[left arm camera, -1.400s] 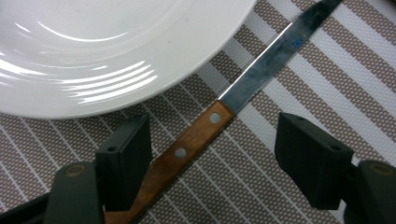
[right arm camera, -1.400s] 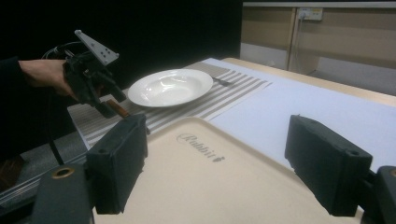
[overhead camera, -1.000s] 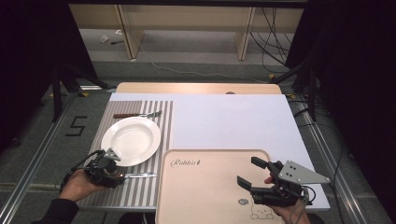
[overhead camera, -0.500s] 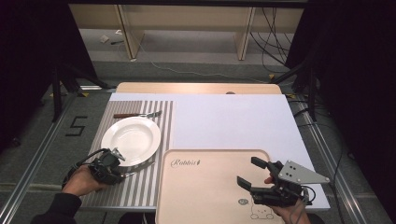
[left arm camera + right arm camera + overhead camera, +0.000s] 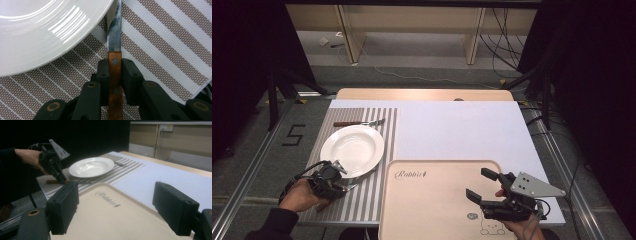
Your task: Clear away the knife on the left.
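I have the left tongs (image 5: pixel 115 75) clamped on the wooden handle of the knife (image 5: pixel 114 47); the jaws have just been closing, and the handle now sits pressed between the pads. The knife lies on the striped placemat (image 5: pixel 160 50) at the near-left of the bench, just beside the white plate (image 5: pixel 37 32), its blade passing close under the plate's rim.

Risks, as I judge them: the grip sits near the blade end of the handle, so the handle end may swing down when I lift. The blade is hard against the rim, so a careless raise or sideways pull could knock or drag the plate. The narrow handle could also roll between the pads.

Orientation: in the high view the knife (image 5: pixel 354 181) runs its long axis from handle at near-left to tip at far-right, toward the tray (image 5: pixel 432 200).

My right tongs (image 5: pixel 484 187) stand apart, holding nothing, above the tray.
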Action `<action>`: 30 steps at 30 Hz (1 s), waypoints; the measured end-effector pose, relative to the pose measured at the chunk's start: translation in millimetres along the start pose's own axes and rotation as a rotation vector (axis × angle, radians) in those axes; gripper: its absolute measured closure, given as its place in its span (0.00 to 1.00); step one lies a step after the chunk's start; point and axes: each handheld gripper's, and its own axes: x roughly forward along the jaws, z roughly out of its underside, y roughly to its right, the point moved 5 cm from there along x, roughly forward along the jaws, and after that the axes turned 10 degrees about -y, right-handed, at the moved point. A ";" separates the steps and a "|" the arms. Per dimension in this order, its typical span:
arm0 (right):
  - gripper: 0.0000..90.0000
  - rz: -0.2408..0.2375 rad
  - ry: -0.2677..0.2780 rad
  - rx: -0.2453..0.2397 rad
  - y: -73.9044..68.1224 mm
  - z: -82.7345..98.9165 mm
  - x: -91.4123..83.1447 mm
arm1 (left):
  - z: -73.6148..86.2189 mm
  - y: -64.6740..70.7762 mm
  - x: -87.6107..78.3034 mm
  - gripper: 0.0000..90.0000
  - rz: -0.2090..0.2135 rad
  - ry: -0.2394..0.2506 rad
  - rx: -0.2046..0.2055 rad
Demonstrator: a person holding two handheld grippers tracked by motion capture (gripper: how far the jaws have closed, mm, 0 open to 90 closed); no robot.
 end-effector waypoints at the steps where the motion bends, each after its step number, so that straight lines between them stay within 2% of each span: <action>1: 0.25 0.001 0.000 0.000 0.1 0.0 0.0 | 0.0 0.4 -1.3 0.85 0.002 0.006 -0.002; 9: 0.25 0.000 0.000 0.000 0.1 0.1 0.0 | 1.8 9.4 -7.4 0.85 0.041 0.040 0.005; 10: 0.25 0.000 0.000 0.000 0.1 0.1 0.1 | 1.9 11.7 -8.3 0.85 0.058 0.045 0.004; 14: 0.25 0.000 0.000 0.000 0.2 0.1 0.1 | 1.1 15.7 -12.4 0.85 0.063 0.069 0.023; 17: 0.25 -0.001 -0.003 0.000 0.5 0.3 0.1 | -2.2 20.2 -17.6 0.85 0.077 0.112 0.025; 22: 0.25 0.000 -0.004 0.002 0.4 0.4 0.1 | -10.8 30.0 -28.1 0.85 0.103 0.214 0.026; 24: 0.25 0.000 -0.003 0.001 0.4 0.3 0.0 | -15.0 34.7 -32.0 0.85 0.127 0.261 0.023; 26: 0.25 0.000 -0.004 0.000 0.3 0.4 0.0 | -17.9 38.5 -33.8 0.85 0.147 0.283 0.019; 30: 0.25 0.001 0.000 0.000 0.5 0.2 0.0 | -24.1 46.6 -39.2 0.85 0.150 0.329 0.020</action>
